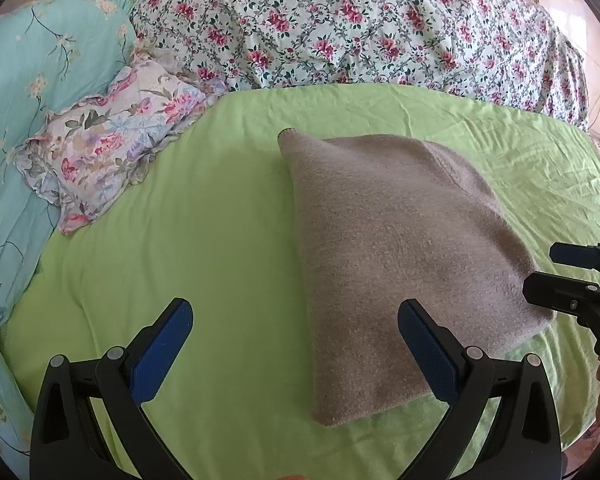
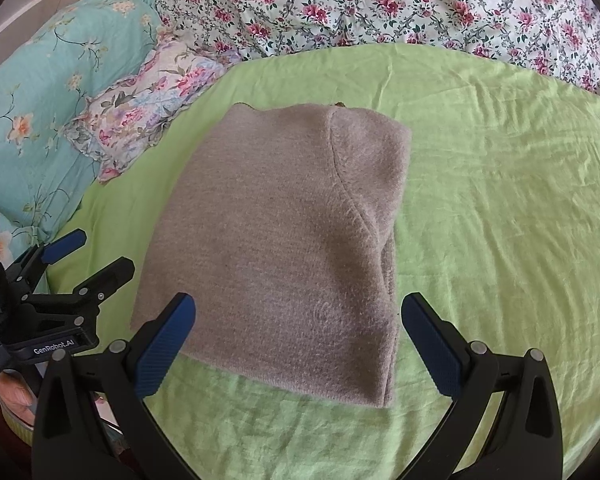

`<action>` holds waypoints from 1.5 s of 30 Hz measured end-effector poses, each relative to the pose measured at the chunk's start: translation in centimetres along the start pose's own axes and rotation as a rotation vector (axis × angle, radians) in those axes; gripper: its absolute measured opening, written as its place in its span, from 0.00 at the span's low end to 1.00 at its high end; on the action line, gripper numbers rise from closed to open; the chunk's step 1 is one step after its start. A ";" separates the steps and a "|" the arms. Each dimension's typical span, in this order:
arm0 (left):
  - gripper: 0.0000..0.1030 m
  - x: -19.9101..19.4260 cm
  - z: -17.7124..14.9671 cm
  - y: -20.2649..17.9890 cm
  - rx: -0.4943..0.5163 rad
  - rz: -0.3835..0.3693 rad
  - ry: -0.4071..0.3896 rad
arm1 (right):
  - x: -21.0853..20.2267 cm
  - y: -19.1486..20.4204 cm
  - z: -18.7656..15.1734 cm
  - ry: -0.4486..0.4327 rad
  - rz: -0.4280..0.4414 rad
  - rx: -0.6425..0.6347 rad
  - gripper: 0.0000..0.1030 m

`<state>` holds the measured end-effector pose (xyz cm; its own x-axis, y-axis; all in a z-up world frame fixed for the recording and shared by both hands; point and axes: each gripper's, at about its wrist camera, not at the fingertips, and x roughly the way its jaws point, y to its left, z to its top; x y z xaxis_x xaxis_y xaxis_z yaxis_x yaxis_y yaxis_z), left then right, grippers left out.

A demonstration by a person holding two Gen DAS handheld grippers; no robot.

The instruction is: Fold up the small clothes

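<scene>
A taupe knit garment lies folded into a compact rectangle on the green sheet; in the right wrist view the same garment shows a curved seam and a thick folded right edge. My left gripper hovers open over the garment's near left corner, nothing between its blue pads. My right gripper is open just above the garment's near edge, also empty. Each gripper appears in the other's view: the right one beside the garment's right corner, the left one by its left edge.
A small frilled floral pillow lies left of the garment. A turquoise floral quilt fills the far left and a pink-rose duvet is bunched behind. A hand holds the left gripper's handle. Bare green sheet stretches to the right.
</scene>
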<state>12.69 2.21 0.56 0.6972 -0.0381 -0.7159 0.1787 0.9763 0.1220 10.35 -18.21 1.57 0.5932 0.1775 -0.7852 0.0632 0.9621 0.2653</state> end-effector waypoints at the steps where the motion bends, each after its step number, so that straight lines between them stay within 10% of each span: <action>1: 1.00 0.0 0.0 0.0 0.001 0.000 0.000 | -0.1 0.0 0.0 -0.001 0.000 0.000 1.00; 45: 1.00 0.1 0.3 -0.7 -0.003 -0.025 0.012 | -0.2 -0.6 0.5 0.006 -0.001 0.000 1.00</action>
<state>12.83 1.41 0.65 0.6841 -0.0604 -0.7269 0.1940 0.9757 0.1015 10.62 -18.97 1.84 0.5885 0.1775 -0.7888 0.0639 0.9623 0.2642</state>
